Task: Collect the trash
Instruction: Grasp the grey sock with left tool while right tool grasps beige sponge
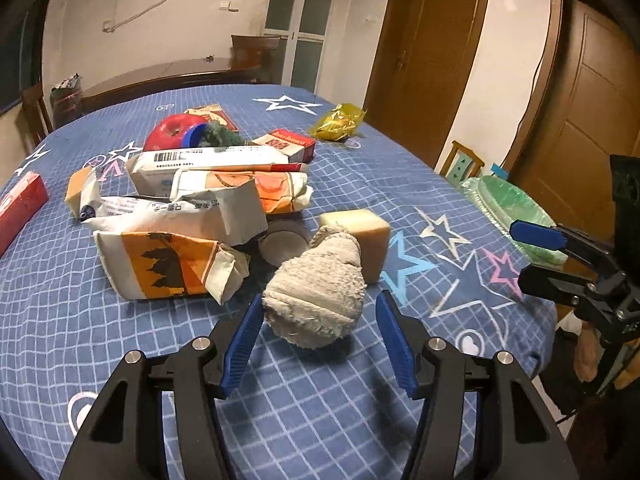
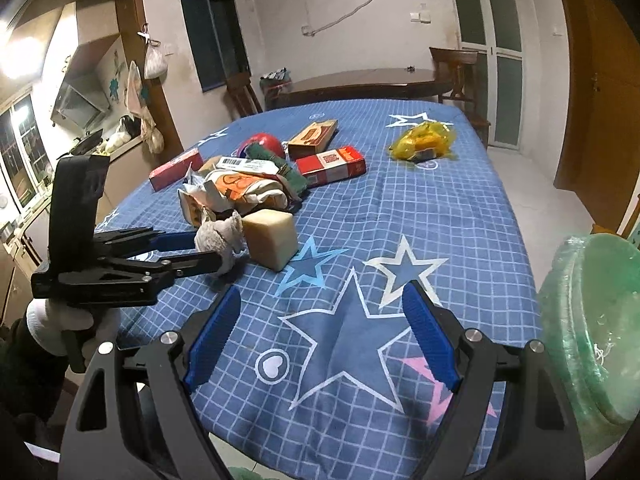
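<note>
The crumpled white paper wrapper (image 1: 176,216) carries Chinese characters, too distorted to read. The long white paper package (image 1: 208,160) bears a barcode; digits illegible.

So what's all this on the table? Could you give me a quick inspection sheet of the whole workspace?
Surface: table under a blue star-patterned cloth.
Job's things: crumpled paper wrappers piled together; grey rag; yellow plastic bag lying apart.
Clutter: tan block touching the rag; red boxes; red round item.
Grippers: left gripper open, the rag between its pads, left pad at the cloth, right pad clear; right gripper open over bare cloth, holding nothing.
Cables: one wire strung across the far wall.
Surroundings: green-lined bin at the table's edge, wooden doors, chairs, kitchen counter.
</note>
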Available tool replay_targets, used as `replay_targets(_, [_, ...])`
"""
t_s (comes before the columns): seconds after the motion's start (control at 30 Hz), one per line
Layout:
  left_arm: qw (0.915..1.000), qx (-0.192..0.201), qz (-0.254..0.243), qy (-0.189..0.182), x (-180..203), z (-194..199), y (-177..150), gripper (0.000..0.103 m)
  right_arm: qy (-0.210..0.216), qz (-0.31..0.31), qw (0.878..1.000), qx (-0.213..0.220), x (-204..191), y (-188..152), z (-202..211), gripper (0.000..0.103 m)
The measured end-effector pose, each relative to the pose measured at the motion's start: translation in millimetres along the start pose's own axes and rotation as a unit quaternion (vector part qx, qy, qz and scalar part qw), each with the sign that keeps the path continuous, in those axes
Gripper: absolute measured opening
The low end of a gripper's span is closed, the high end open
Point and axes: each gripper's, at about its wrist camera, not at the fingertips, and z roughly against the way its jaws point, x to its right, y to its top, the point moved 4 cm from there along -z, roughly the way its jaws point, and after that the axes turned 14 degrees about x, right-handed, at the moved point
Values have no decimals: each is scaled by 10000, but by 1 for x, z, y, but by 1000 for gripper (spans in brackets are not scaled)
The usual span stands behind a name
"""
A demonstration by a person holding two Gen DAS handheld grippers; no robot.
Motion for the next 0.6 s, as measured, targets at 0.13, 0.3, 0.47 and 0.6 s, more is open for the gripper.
replay_targets(0.13, [9999, -87, 69, 42, -4, -12, 0, 60, 175, 157, 9997, -105, -6, 0, -13, 80])
replay_targets(0.3, [9996, -239, 156, 67, -8, -25, 2, 57, 436, 471, 9976, -246, -13, 3, -31, 80])
replay_targets(0.47, [9994, -273, 170, 86, -12, -22, -1, 43, 777, 859, 9922, -470, -16, 9, -49, 80])
replay_targets(0.6, [9994, -289, 152, 113, -16, -19, -2, 43, 1181, 1225, 9828, -720, -24, 15, -64, 80])
